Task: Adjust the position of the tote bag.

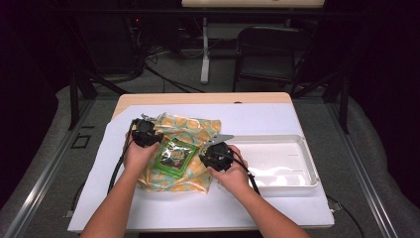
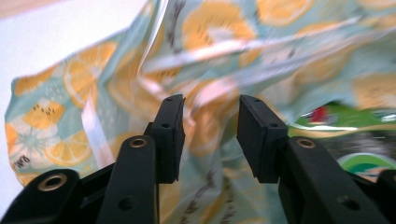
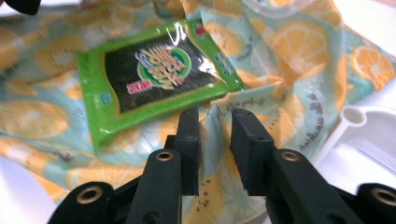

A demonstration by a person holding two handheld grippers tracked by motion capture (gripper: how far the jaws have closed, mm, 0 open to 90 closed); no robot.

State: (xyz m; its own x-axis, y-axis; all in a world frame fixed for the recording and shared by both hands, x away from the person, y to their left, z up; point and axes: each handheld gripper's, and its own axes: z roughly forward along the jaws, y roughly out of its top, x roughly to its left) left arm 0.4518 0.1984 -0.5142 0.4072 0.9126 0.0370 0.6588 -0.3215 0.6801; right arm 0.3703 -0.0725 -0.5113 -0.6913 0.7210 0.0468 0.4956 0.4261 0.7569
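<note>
A: Left gripper [image 2: 208, 140] has its jaws apart over a fold of the citrus-print bag [image 1: 190, 130], probably to hold its mouth open. Right gripper [image 3: 215, 149] straddles a ridge, pads not pinching.

B: Green snack packet [image 3: 154, 81] sits centre frame on the bag. Its label's blurry; the white tray [image 1: 309, 166] waits at right.

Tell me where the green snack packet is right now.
In the high view the green snack packet lies on top of the orange-print bag, between the left gripper and the right gripper, left of the white tray.
</note>
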